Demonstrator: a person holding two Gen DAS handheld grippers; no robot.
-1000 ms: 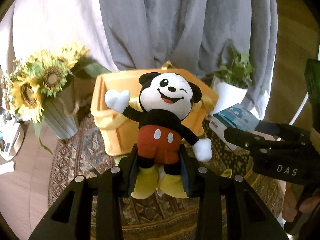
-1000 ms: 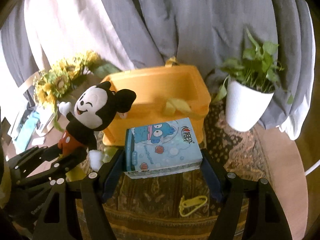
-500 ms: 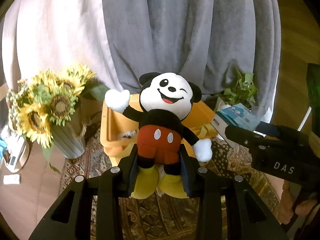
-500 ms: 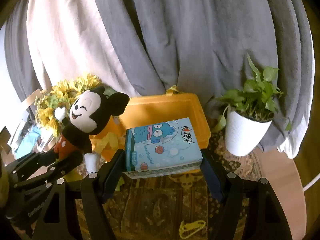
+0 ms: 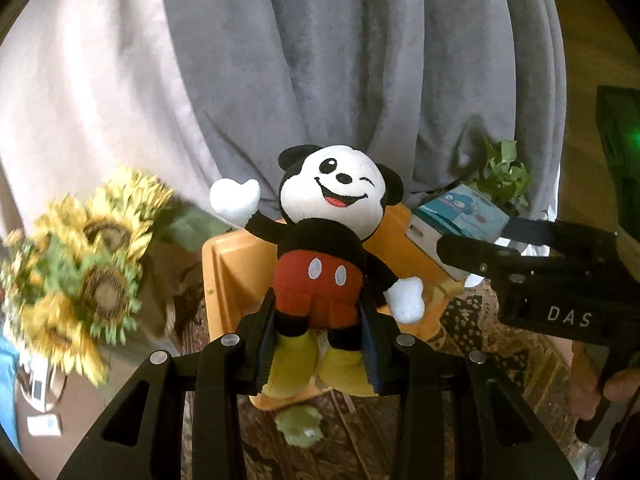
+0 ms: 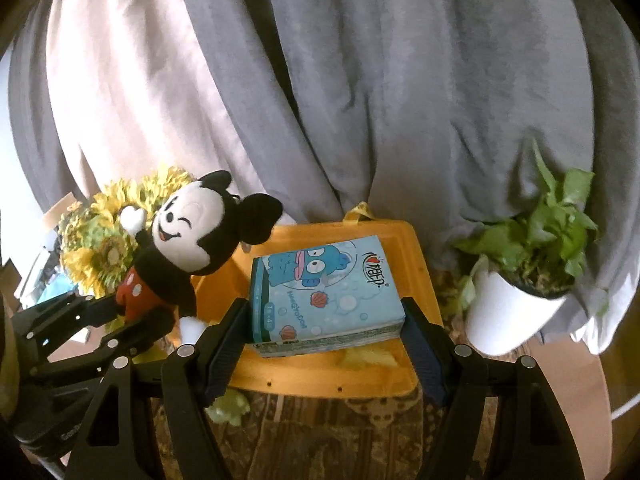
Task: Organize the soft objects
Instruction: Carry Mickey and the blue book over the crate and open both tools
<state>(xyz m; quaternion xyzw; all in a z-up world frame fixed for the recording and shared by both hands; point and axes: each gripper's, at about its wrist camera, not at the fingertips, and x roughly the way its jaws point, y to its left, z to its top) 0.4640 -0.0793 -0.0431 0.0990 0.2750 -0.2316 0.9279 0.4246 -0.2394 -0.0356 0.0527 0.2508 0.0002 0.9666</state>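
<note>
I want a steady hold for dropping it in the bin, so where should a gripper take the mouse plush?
Around the red shorts and hips, coming from below its feet, as the left gripper already holds the mouse plush. That narrow part fits between the fingers, while the big head and spread arms stay free above the orange bin.

Free room and obstacles, by position:

- Yellow bin [image 6: 416, 276]: open top, interior mostly bare; a small white item lies inside, partly hidden.
- Left gripper [image 5: 318, 322] with plush mouse [image 5: 324, 248], and right gripper [image 6: 326, 328] with tissue pack [image 6: 324, 284]: side by side in front of the bin, close together, narrow gap between them.
- Sunflower bouquet [image 5: 88, 264]: crowds the bin's left side.
- Potted plant [image 6: 524, 276]: stands right of the bin, a strip of patterned rug [image 6: 340, 436] between.
- Grey curtain [image 6: 360, 80]: hangs close behind the bin, closing the far side.
- Green soft item [image 5: 298, 426]: on the rug at the bin's near wall.
</note>
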